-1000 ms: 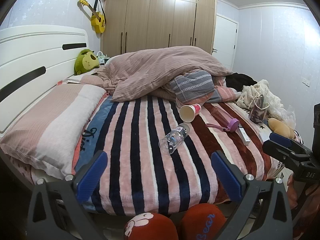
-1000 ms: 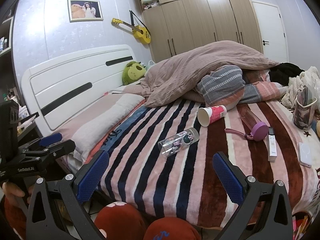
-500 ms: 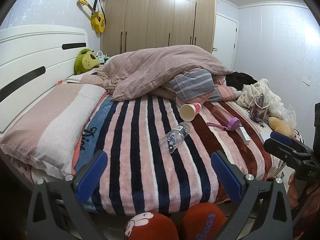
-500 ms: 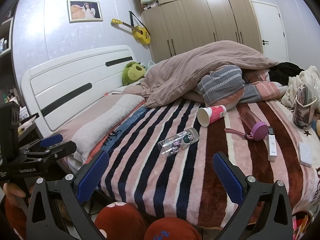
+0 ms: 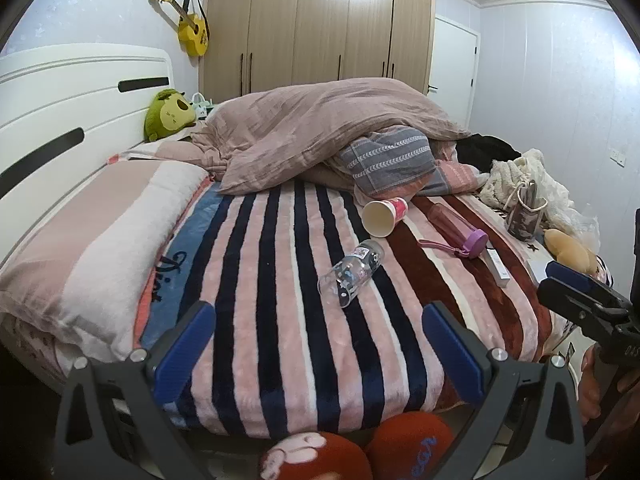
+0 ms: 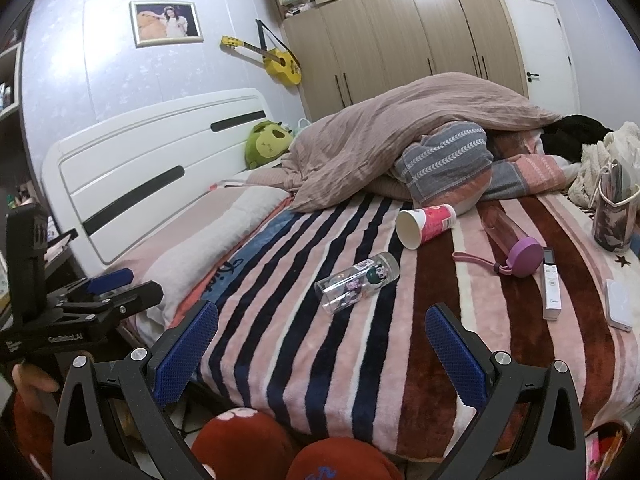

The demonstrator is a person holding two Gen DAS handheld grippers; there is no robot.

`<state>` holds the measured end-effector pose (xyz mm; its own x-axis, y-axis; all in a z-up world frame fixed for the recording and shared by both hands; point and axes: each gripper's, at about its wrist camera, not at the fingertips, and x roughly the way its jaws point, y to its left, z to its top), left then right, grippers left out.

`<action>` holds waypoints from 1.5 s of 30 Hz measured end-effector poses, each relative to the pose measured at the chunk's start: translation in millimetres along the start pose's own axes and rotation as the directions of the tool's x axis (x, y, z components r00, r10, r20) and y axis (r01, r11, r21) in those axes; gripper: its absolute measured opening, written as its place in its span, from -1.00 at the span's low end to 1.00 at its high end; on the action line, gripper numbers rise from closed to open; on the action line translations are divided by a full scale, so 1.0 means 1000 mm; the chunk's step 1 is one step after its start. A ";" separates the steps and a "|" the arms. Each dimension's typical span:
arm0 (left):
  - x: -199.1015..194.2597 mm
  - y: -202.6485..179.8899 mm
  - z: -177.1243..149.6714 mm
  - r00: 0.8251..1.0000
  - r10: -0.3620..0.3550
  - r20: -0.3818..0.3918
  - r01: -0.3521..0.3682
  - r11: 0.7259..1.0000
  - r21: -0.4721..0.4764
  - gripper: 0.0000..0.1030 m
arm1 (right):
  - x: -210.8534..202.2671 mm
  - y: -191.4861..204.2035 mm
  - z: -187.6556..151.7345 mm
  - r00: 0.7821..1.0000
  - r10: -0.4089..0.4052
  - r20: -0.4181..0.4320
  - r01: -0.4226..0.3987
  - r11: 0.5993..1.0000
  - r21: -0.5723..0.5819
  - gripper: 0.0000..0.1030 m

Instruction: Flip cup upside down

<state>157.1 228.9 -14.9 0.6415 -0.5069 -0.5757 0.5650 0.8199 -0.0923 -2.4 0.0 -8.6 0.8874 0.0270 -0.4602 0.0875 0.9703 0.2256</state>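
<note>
A red and white paper cup (image 5: 385,216) lies on its side on the striped blanket, its open mouth toward me; it also shows in the right wrist view (image 6: 425,225). A clear plastic bottle (image 5: 351,271) lies nearer me, also in the right wrist view (image 6: 357,282). My left gripper (image 5: 318,350) is open and empty at the bed's near edge, well short of the cup. My right gripper (image 6: 320,346) is open and empty, also short of the bed's middle. Each gripper appears side-on in the other's view, the right one (image 5: 576,292) and the left one (image 6: 108,288).
A pink bottle with a purple lid (image 6: 514,242), a white remote (image 6: 551,282) and a white box (image 6: 619,310) lie right of the cup. A heaped duvet (image 5: 320,132) and pillow (image 5: 390,160) are behind it. A long pillow (image 5: 92,248) lies left. Red slippers (image 5: 360,452) are below.
Both views have edged slightly closer to the bed. Nothing on the bed has moved and both grippers stay open.
</note>
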 end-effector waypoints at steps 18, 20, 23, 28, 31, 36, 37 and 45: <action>0.211 -0.020 0.032 0.967 -0.113 -0.228 0.140 0.984 0.107 0.91 | 0.115 -0.094 -0.002 0.993 0.007 -0.115 0.004 0.996 0.092 1.00; 0.243 -0.023 0.028 0.956 -0.130 -0.264 0.164 0.980 0.111 0.83 | 0.135 -0.108 -0.011 0.989 -0.005 -0.150 0.022 0.994 0.112 1.00; 0.282 -0.027 0.019 0.942 -0.133 -0.309 0.177 0.977 0.118 0.65 | 0.159 -0.126 -0.023 0.981 -0.011 -0.194 0.036 0.991 0.125 1.00; 0.316 -0.031 0.008 0.920 -0.193 -0.341 0.242 0.964 0.107 0.49 | 0.189 -0.147 -0.041 0.971 0.005 -0.241 0.036 0.985 0.166 1.00; 0.320 -0.036 0.004 0.912 -0.220 -0.347 0.274 0.955 0.113 0.35 | 0.204 -0.153 -0.047 0.967 0.032 -0.253 0.018 0.981 0.194 1.00; 0.315 -0.040 0.002 0.913 -0.215 -0.346 0.279 0.949 0.145 0.26 | 0.216 -0.152 -0.047 0.967 0.048 -0.252 0.009 0.975 0.221 1.00; 0.314 -0.040 0.002 0.913 -0.217 -0.345 0.281 0.948 0.148 0.24 | 0.216 -0.151 -0.046 0.967 0.043 -0.250 0.011 0.977 0.212 1.00; 0.297 -0.038 -0.006 0.920 -0.203 -0.335 0.280 0.939 0.199 0.15 | 0.217 -0.143 -0.036 0.967 0.086 -0.240 -0.028 0.971 0.236 1.00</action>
<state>323.1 48.4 -187.1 0.3016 -0.5438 -0.7832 0.8132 0.5755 -0.0864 161.4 -124.6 -171.5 0.7571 0.1675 -0.6315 0.1670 0.8849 0.4349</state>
